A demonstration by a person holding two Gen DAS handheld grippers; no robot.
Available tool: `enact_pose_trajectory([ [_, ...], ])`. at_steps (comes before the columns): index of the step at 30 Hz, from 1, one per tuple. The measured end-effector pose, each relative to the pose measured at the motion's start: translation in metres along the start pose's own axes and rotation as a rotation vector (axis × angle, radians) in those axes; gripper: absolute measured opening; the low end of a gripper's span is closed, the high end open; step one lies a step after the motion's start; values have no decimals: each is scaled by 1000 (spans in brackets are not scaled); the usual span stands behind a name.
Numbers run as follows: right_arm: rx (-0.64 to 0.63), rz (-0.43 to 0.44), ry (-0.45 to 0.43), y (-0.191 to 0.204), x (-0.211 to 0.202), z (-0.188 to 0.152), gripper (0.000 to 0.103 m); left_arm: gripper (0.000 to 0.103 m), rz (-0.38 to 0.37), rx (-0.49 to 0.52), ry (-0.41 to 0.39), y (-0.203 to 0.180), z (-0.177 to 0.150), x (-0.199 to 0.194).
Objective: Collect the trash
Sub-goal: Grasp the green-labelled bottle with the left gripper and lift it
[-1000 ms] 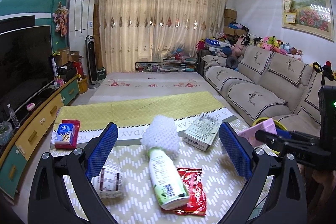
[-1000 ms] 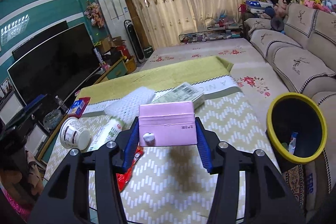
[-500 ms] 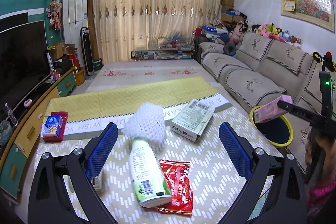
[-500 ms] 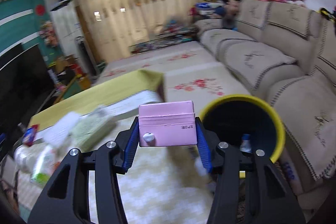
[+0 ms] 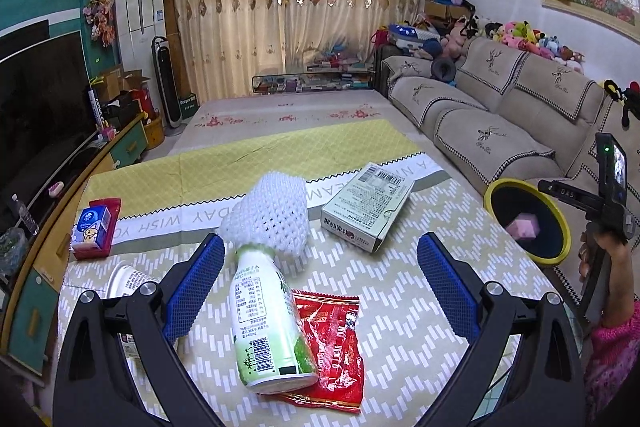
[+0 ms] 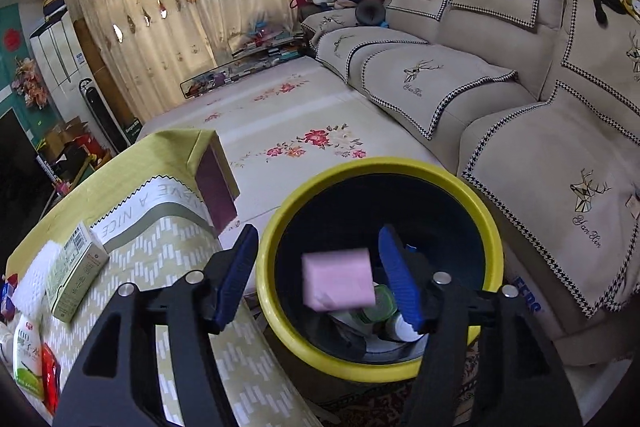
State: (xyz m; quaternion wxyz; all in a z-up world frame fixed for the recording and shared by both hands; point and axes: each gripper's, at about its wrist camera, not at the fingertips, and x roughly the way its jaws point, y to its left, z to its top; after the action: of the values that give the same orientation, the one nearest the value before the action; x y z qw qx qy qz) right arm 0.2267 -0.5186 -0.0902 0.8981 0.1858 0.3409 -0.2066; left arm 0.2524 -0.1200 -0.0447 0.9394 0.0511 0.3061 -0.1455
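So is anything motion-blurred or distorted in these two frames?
Right wrist view: the pink box is smeared above the yellow bin, between the open right gripper; everything else is sharp. Left wrist view: sharp, with fisheye bending at the edges.

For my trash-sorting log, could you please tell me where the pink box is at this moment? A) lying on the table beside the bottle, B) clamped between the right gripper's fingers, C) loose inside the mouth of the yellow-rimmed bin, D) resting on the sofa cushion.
C: the pink box appears blurred and unheld within the yellow-rimmed bin, with the right gripper spread open around it.
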Motion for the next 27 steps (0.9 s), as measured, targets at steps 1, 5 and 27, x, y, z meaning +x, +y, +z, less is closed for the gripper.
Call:
enact_pose_trajectory([
  [1,-1,5,1,0,-1,-1,61,96,2,0,3,0,0,0],
  [5,-5,24,9,1,-4,-6,63,96,14,-2,29,2,-4,7],
  [27,-55,125,101,34,5,-23,63,71,90,-31,268,31,-35,53],
])
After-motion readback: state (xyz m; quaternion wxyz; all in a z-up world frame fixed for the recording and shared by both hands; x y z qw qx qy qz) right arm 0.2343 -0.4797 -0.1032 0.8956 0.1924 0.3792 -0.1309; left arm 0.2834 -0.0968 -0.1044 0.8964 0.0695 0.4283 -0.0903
